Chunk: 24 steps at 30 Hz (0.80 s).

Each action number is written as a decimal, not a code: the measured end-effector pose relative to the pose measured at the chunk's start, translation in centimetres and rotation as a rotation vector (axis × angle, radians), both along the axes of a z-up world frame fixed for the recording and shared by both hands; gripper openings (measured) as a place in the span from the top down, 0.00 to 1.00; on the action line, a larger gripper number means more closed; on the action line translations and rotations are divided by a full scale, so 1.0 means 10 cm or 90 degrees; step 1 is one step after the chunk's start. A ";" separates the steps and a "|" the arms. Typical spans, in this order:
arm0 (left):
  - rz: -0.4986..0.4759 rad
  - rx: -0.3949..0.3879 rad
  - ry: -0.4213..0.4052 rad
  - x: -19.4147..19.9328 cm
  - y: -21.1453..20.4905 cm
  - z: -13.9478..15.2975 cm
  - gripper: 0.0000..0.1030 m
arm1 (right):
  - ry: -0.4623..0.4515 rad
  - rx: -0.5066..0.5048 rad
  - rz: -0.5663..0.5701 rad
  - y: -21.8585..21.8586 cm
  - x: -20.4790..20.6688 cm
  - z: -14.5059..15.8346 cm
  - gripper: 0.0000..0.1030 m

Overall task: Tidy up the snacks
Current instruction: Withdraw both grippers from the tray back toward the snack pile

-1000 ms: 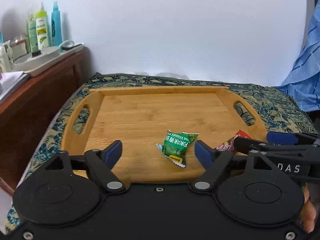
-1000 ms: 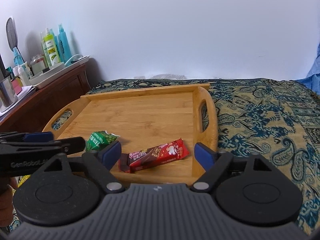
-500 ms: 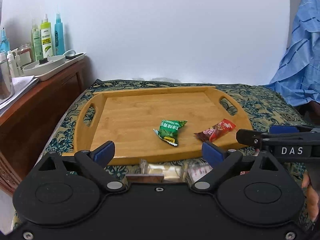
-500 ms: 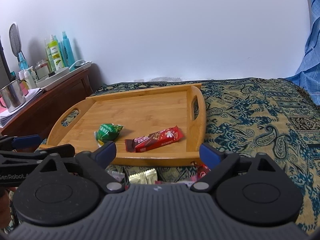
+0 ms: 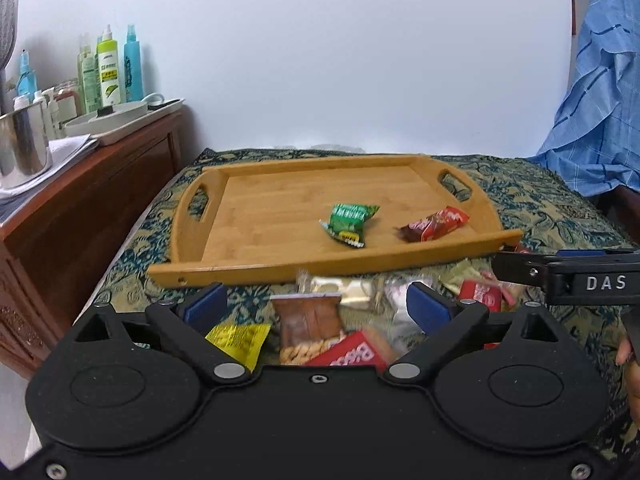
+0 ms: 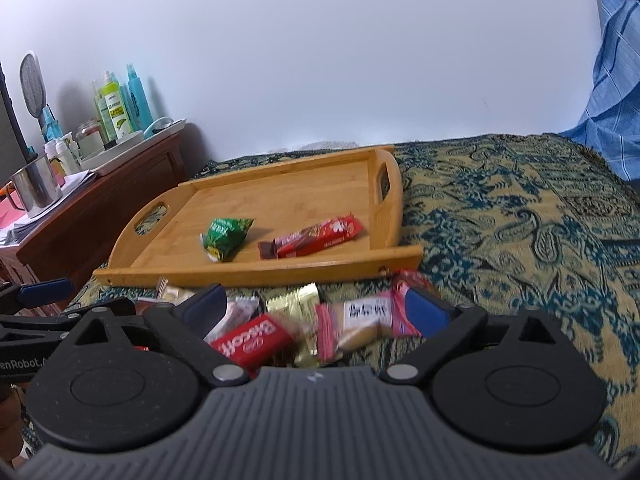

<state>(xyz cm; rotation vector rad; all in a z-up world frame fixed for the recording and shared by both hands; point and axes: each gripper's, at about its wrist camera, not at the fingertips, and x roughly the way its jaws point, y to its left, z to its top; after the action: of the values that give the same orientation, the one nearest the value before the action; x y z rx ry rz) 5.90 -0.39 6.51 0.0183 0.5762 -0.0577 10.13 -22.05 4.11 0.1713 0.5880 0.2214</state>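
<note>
A wooden tray (image 5: 272,196) (image 6: 280,196) lies on the patterned cloth. On it lie a green snack packet (image 5: 349,219) (image 6: 225,233) and a red snack bar (image 5: 434,223) (image 6: 316,235). A pile of loose snacks lies in front of the tray, among them a brown packet (image 5: 310,318), a yellow packet (image 5: 242,338), a red biscuit pack (image 6: 252,340) and a pink-edged packet (image 6: 360,320). My left gripper (image 5: 318,310) is open and empty over the pile. My right gripper (image 6: 316,308) is open and empty over the pile too.
A wooden cabinet (image 5: 80,200) stands at the left with bottles (image 5: 108,72), a white tray and a steel cup (image 5: 22,140). A blue cloth (image 5: 596,120) hangs at the right. The patterned cloth (image 6: 520,220) spreads right of the tray.
Both grippers have drawn back from the tray toward the near side. The green packet and red bar stay on the tray. The loose snack pile has come into view under both grippers.
</note>
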 end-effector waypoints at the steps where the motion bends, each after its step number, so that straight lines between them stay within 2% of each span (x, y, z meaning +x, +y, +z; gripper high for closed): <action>1: 0.002 0.000 0.001 -0.01 0.01 -0.01 0.06 | 0.003 0.000 0.000 0.00 -0.02 -0.02 0.02; 24: 0.014 0.008 0.014 -0.24 0.22 -0.23 0.07 | 0.033 -0.010 0.015 0.10 -0.29 -0.22 0.01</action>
<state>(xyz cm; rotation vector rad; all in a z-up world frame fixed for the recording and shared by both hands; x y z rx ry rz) 3.52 1.85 4.25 0.0235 0.5988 -0.0328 7.26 -21.04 1.94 0.1554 0.6434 0.2364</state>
